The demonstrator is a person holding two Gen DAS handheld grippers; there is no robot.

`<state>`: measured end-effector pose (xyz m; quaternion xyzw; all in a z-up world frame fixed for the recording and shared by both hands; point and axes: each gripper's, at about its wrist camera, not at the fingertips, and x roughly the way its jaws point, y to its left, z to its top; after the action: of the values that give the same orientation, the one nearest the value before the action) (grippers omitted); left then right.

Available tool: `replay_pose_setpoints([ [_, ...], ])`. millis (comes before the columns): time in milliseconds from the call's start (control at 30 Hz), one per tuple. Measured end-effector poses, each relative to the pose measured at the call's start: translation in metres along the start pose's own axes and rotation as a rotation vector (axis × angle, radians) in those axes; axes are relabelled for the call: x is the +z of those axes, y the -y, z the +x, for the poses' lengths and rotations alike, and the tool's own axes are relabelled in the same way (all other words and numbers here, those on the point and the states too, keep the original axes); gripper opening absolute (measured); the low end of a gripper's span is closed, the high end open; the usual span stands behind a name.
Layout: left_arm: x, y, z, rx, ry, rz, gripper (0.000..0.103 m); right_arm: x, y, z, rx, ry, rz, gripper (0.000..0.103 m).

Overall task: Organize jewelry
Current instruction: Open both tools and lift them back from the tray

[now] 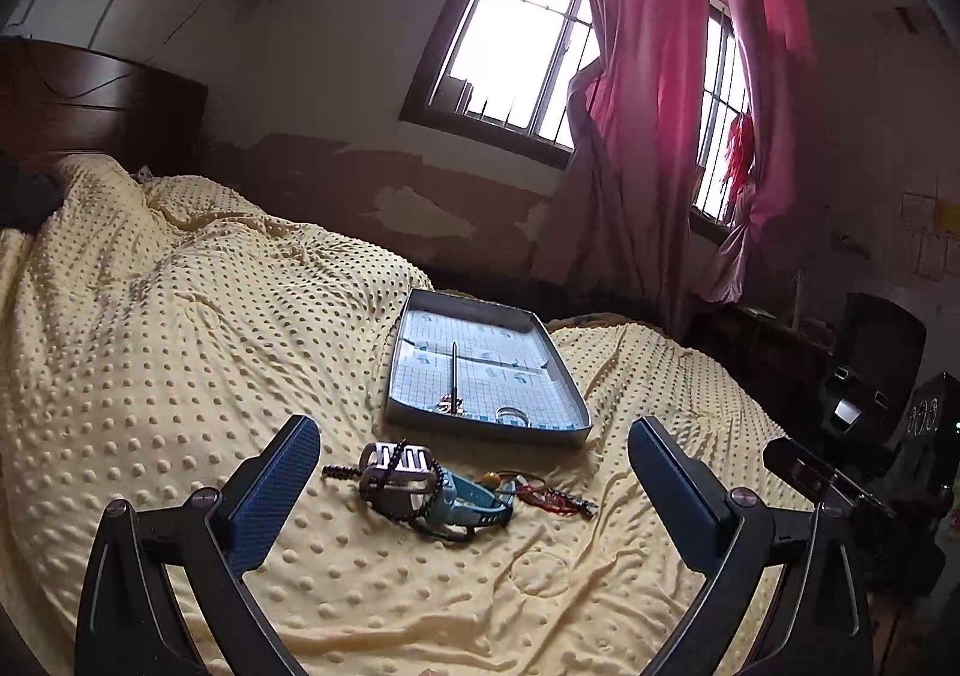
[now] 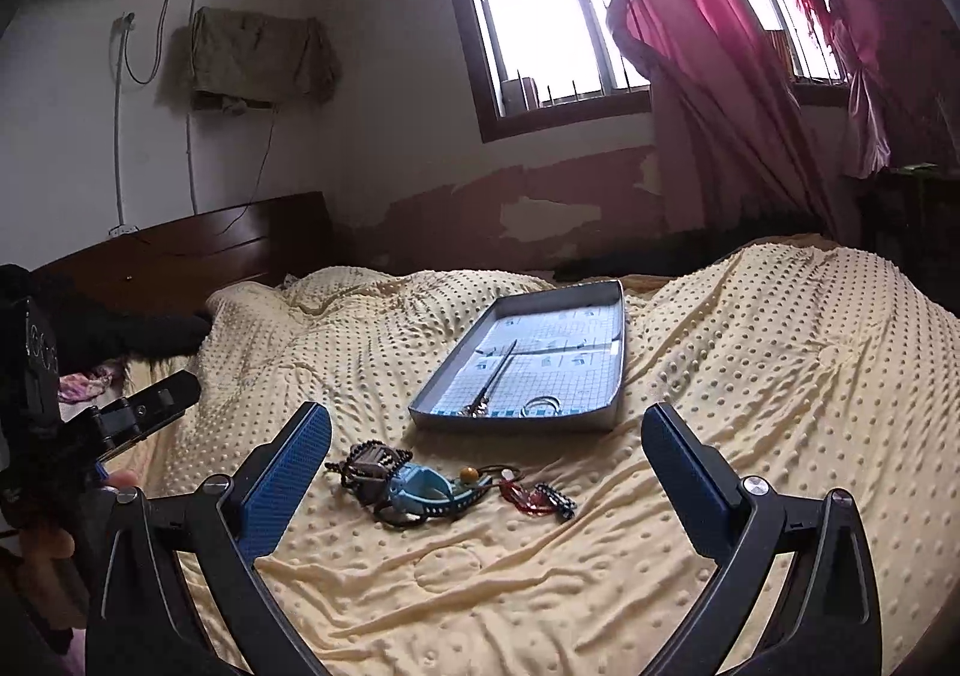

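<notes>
A heap of jewelry lies on the yellow dotted blanket: a silver link watch (image 1: 393,463), a dark bead string (image 1: 414,511), a light blue watch (image 1: 474,499) (image 2: 420,487), and a red cord piece (image 1: 549,496) (image 2: 531,496). Behind the heap sits a shallow grey tray (image 1: 414,316) (image 2: 618,328) lined with grid paper. Inside the tray lie a long metal hairpin (image 1: 455,373) (image 2: 498,373) and a clear ring (image 1: 513,415) (image 2: 543,406). My left gripper (image 1: 474,472) hovers open over the heap. My right gripper (image 2: 486,451) is open too, just short of the heap.
The blanket (image 1: 180,346) covers a bed with a dark wooden headboard (image 2: 198,250) at the left. A barred window (image 1: 522,33) and pink curtain (image 1: 654,75) stand behind the bed. The other gripper's body (image 2: 144,406) and a hand show at the right wrist view's left edge.
</notes>
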<state>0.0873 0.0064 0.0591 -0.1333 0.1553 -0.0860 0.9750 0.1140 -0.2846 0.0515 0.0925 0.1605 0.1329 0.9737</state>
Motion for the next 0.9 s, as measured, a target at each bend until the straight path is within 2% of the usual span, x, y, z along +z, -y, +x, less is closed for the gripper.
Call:
replay_pose_setpoints([
  [300, -0.042, -0.02, 0.012, 0.041, -0.096, 0.005, 0.103, -0.035, 0.004, 0.006, -0.057, -0.128, -0.016, 0.102],
  [500, -0.059, -0.019, 0.033, 0.064, -0.243, 0.065, 0.103, -0.048, 0.0, 0.016, -0.072, -0.19, -0.029, 0.102],
  [800, -0.063, -0.029, 0.047, 0.107, -0.32, 0.078, 0.103, -0.063, -0.002, 0.039, -0.08, -0.295, -0.038, 0.102],
  [900, -0.06, -0.038, 0.053, 0.116, -0.337, 0.066, 0.103, -0.069, 0.001, 0.051, -0.067, -0.355, -0.015, 0.102],
])
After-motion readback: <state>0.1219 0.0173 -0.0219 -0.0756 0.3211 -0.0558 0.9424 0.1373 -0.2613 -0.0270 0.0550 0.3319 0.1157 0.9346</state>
